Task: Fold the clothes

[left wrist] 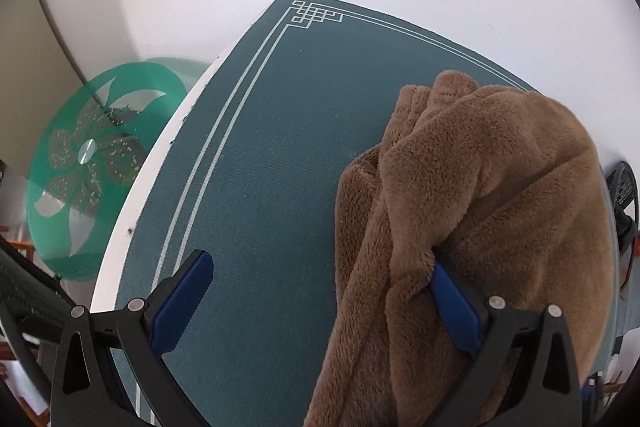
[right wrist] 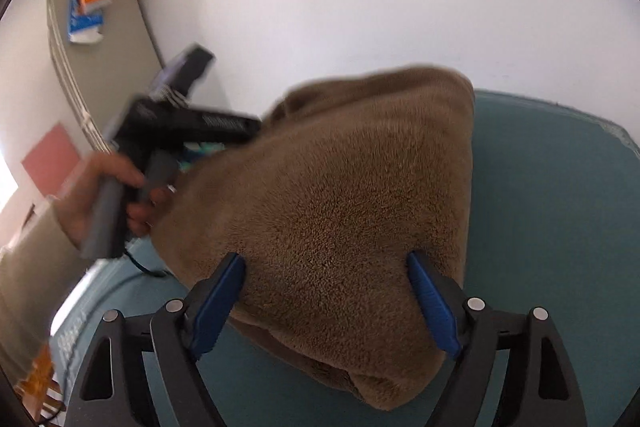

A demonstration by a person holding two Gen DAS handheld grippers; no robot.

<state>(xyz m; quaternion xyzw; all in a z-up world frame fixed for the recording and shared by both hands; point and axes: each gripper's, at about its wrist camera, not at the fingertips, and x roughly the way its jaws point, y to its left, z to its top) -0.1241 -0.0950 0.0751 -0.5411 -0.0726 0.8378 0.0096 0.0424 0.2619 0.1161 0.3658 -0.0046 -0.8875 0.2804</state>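
A brown fleece garment [left wrist: 480,207] lies bunched on a teal mat [left wrist: 260,167], on the right side of the left wrist view. My left gripper [left wrist: 320,279] is open; its right finger is partly buried in the fleece, its left finger stands over bare mat. In the right wrist view the same garment [right wrist: 340,195] fills the middle as a folded mound. My right gripper [right wrist: 326,267] is open with both blue fingers [right wrist: 222,303] pressed against the fleece on either side. The other handheld gripper [right wrist: 168,131] and a hand appear blurred at the left, behind the garment.
The teal mat has a white line border and lies on a white table [left wrist: 136,211]. A green round glass table [left wrist: 92,163] stands to the left below. A white wall is behind. A grey cabinet [right wrist: 84,39] with coloured stickers stands at the left.
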